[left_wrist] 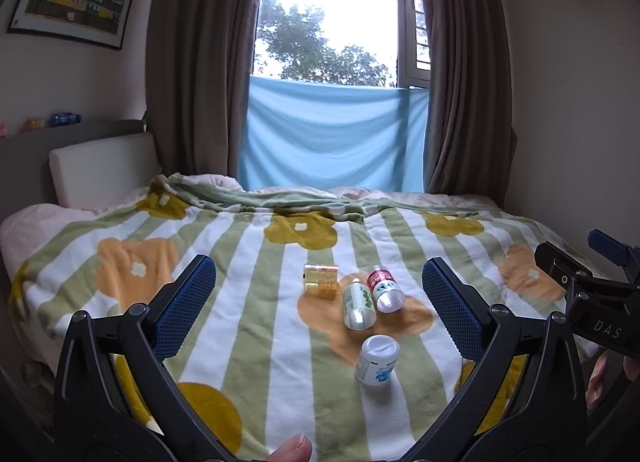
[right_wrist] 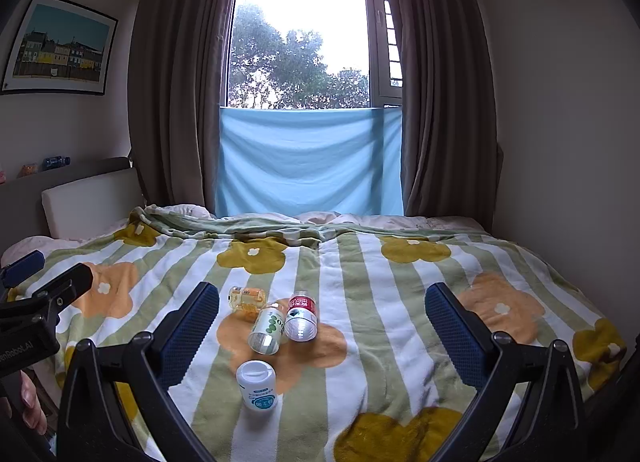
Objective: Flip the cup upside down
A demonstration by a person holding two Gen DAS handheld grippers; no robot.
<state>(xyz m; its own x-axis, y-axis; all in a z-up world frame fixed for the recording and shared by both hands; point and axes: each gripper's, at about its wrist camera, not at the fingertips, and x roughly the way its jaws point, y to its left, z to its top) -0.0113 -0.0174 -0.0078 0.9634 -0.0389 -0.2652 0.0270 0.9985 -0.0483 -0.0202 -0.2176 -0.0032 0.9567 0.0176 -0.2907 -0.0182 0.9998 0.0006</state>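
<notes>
Blue, cross-hatched rubber pads face each other on the left gripper [left_wrist: 318, 304]; jaws spread wide, nothing between them, nothing touched. Black plastic finger arms with round pivot screws. Right gripper [right_wrist: 322, 322] likewise: jaws wide apart, pads bare, no contact with anything. Both are held above the near part of the bed, side by side; each shows at the edge of the other's view.

Bedding: fleecy blanket [left_wrist: 248, 262], green and white stripes with mustard and pale-orange flower shapes, folded back in a ridge at its far edge.

Four small cylindrical containers lie grouped on an orange flower patch, ahead of both grippers:
- white container [left_wrist: 377, 359], opaque, blue-green label, nearest, flat white end facing up and toward the camera; exact tilt hard to judge.
- clear container with green label [left_wrist: 357, 304], on its side.
- clear container with red label [left_wrist: 385, 289], on its side, touching or just beside the green-labelled one.
- amber container [left_wrist: 320, 280], translucent yellow, on its side, farthest.

Which of these is the cup: cannot tell.

Background: brown curtains [right_wrist: 176, 102], light blue cloth [right_wrist: 310, 160] across the lower window, framed picture [right_wrist: 60, 46] on the left wall.
</notes>
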